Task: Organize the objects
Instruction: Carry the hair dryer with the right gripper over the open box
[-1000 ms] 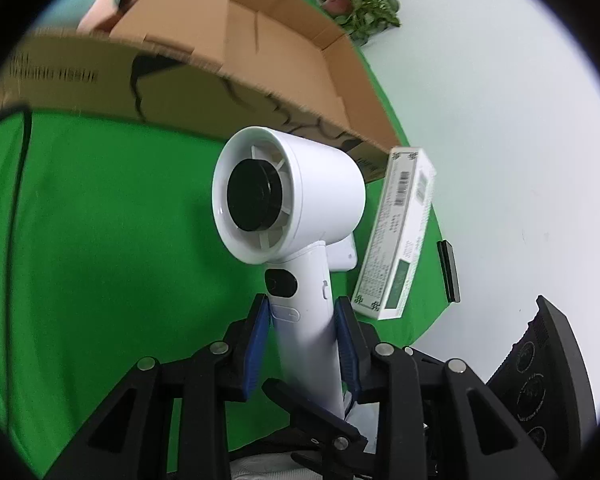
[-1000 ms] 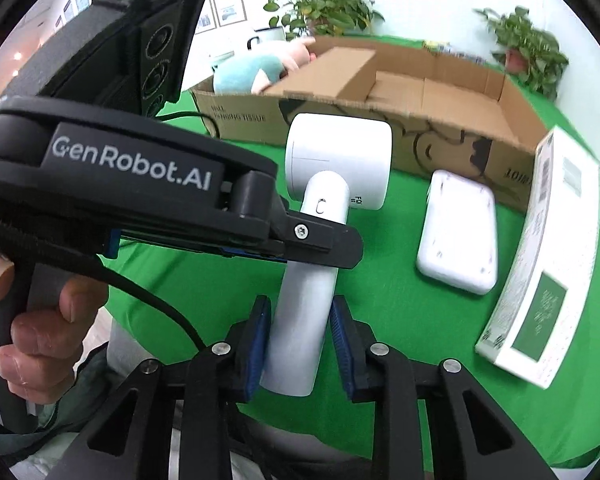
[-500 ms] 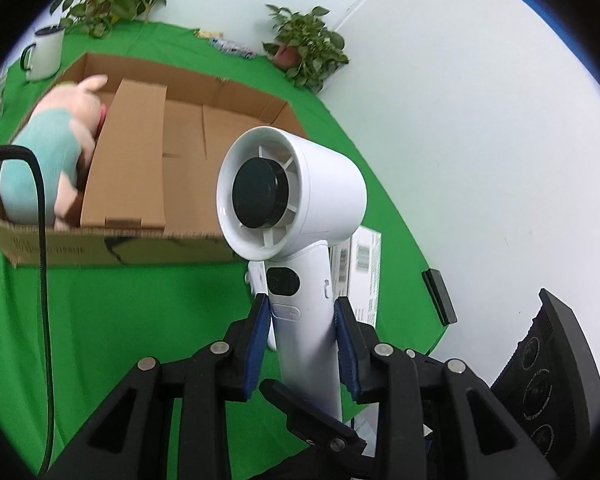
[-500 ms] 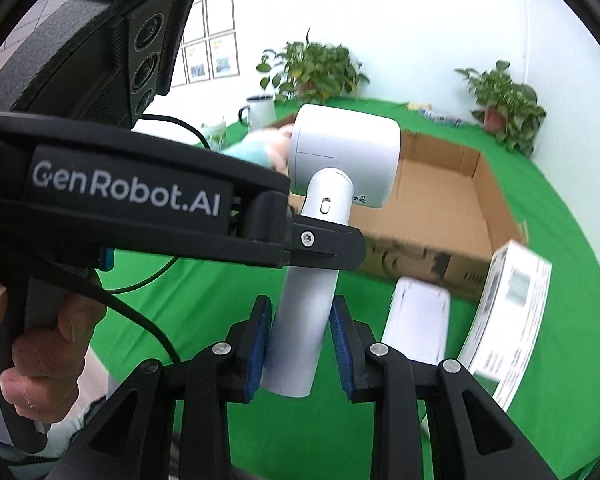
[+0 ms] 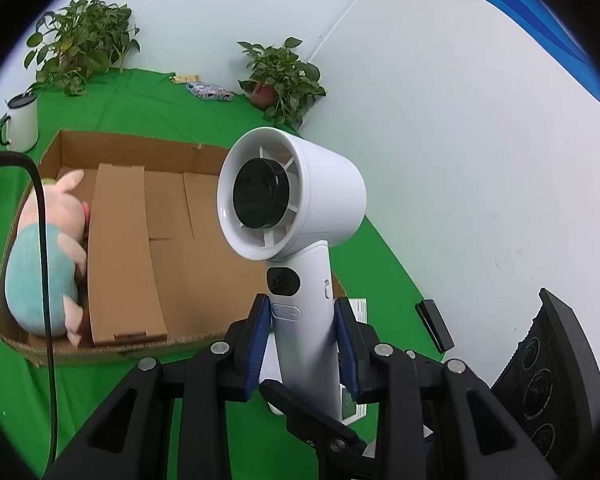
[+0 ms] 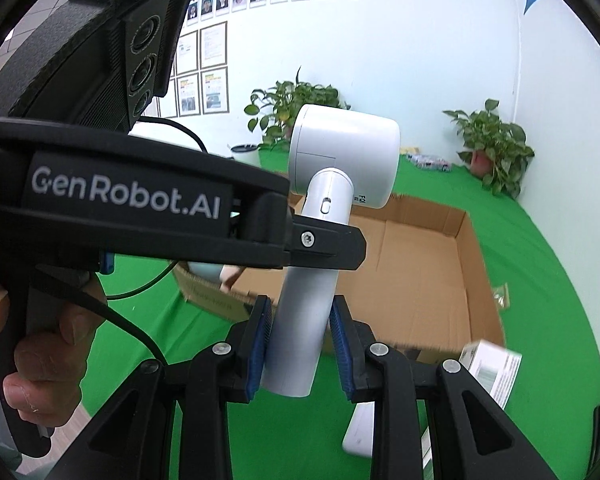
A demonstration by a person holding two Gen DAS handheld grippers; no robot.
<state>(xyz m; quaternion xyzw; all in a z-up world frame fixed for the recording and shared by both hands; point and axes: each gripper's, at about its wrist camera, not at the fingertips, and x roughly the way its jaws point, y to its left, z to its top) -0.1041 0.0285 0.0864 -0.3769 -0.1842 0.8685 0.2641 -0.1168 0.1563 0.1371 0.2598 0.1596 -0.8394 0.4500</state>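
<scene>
A white hand-held fan [image 5: 300, 208] with a round head and a straight handle hangs in the air above the green table. My left gripper [image 5: 302, 342] is shut on the handle just below its buttons. My right gripper [image 6: 300, 350] is shut on the lower end of the same fan [image 6: 344, 152]. In the right wrist view the left gripper's black body [image 6: 132, 196] crosses the handle from the left, held by a person's hand [image 6: 40, 364]. Behind and below the fan stands an open cardboard box [image 5: 136, 144], also visible as box [image 6: 466, 240].
A plush pig [image 5: 48, 264] in a teal shirt lies at the box's left end beside a cardboard divider [image 5: 120, 256]. A white barcoded carton [image 6: 488, 372] and a flat white device [image 6: 358, 432] lie near the box. A mug [image 5: 20, 120], potted plants [image 5: 284, 80] and a wall stand behind.
Both grippers have risen with the fan still held between them. The box has dropped lower in both views, so its inside shows from above. The left gripper has rolled somewhat.
</scene>
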